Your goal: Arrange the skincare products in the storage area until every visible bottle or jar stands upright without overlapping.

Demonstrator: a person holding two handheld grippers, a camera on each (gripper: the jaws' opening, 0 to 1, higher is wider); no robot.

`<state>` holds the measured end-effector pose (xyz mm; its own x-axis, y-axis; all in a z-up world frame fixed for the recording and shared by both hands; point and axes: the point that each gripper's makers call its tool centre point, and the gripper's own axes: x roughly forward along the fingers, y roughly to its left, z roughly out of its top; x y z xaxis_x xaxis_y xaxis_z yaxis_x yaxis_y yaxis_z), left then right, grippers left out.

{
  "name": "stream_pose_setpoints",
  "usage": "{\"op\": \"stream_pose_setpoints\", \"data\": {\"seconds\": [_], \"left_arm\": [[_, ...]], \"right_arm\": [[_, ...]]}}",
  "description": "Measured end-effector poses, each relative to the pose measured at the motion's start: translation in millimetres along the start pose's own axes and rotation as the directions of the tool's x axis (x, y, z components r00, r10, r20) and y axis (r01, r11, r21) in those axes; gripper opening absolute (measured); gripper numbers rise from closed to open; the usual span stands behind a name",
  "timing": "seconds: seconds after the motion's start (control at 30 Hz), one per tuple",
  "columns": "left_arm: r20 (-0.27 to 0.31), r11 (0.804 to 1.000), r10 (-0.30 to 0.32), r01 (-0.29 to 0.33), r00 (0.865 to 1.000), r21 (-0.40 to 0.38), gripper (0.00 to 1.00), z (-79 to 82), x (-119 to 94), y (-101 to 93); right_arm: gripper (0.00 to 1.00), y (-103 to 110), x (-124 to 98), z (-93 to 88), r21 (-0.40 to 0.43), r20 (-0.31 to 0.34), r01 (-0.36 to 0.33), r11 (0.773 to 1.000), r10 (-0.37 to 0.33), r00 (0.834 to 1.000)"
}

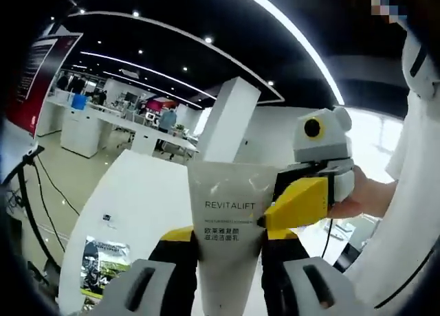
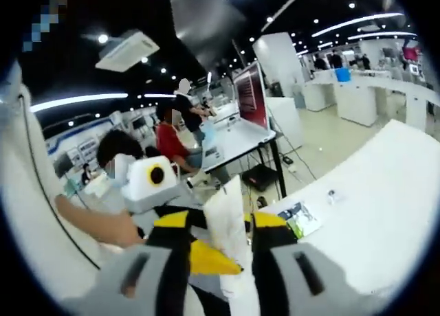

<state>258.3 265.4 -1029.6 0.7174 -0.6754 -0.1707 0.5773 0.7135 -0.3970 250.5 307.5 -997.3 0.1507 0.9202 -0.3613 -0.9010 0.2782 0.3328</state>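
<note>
White squeeze tube (image 1: 227, 227), matte, printed "REVITALIFT" in grey with a line of Chinese characters under it. Flat crimped end points away from the left gripper view camera, body narrows toward the bottom of that view; cap end not visible. It's held up in the air, well above the white table (image 1: 137, 199), not standing on anything. In the right gripper view the tube (image 2: 227, 227) shows nearly edge-on, a thin pale slab tilted slightly, rising between the dark jaws. No dents or leaks visible.
</note>
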Motion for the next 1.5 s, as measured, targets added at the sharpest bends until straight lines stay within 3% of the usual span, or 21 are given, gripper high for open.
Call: {"op": "stream_pose_setpoints", "data": {"seconds": [0.2, 0.3, 0.43, 0.57, 0.63, 0.7, 0.73, 0.93, 1.1, 1.23, 1.33, 1.5], "left_arm": [[0.007, 0.998, 0.054, -0.054, 0.999, 0.011, 0.35, 1.0, 1, 1.7], [-0.019, 0.994, 0.09, -0.089, 0.996, 0.06, 0.35, -1.3, 0, 3.6], [-0.034, 0.991, 0.112, -0.109, 0.993, 0.083, 0.35, -3.3, 3, 5.0], [-0.083, 0.98, 0.154, -0.142, 0.985, 0.142, 0.34, -9.5, 6, 8.8], [-0.085, 0.978, 0.156, -0.141, 0.984, 0.156, 0.34, -9.8, 10, 9.0], [-0.092, 0.975, 0.163, -0.146, 0.982, 0.167, 0.34, -10.6, 12, 9.8], [-0.094, 0.973, 0.165, -0.146, 0.982, 0.178, 0.34, -11.6, 14, 9.5], [-0.098, 0.976, 0.15, -0.132, 0.984, 0.171, 0.35, -13.8, 18, 5.0], [-0.176, 0.988, 0.077, -0.051, 0.981, 0.144, 0.34, -30.5, 20, 0.9], [-0.174, 0.996, 0.048, -0.034, 0.983, 0.084, 0.34, -37.1, 24, -3.9], [-0.179, 0.996, 0.032, -0.017, 0.983, 0.088, 0.35, -40.9, 28, -7.3], [-0.219, 0.999, -0.002, 0.014, 0.976, 0.051, 0.36, -54.8, 27, -6.7]], "right_arm": [[0.19, -4, 7, -5.7, -0.039, -0.04, 0.035, 0.999, -0.036, 0.999], [0.18, -8, 7, -8.9, -0.006, -0.048, 0.038, 0.999, -0.039, 0.998], [0.15, -10, 4, -9.8, -0.055, -0.047, 0.088, 0.995, -0.091, 0.995], [0.09, -21, 0, -14.3, -0.053, -0.042, 0.139, 0.989, -0.141, 0.989], [0.08, -21, -1, -14.7, -0.063, -0.03, 0.136, 0.989, -0.138, 0.99], [0.07, -25, -3, -14.9, -0.153, -0.031, 0.164, 0.974, -0.171, 0.985], [0.07, -26, -3, -14.6, -0.152, -0.031, 0.164, 0.975, -0.17, 0.985], [0.06, -30, -10, -17.1, -0.105, -0.041, 0.138, 0.985, -0.143, 0.989], [0.05, -31, -12, -33.7, -0.104, -0.068, 0.141, 0.985, -0.148, 0.987], [0.05, -35, -17, -40.4, -0.084, -0.093, 0.136, 0.987, -0.144, 0.985], [0.05, -38, -21, -44.6, -0.083, -0.094, 0.131, 0.988, -0.139, 0.986], [0.05, -40, -20, -58.8, -0.085, -0.121, 0.137, 0.987, -0.147, 0.982]]}}
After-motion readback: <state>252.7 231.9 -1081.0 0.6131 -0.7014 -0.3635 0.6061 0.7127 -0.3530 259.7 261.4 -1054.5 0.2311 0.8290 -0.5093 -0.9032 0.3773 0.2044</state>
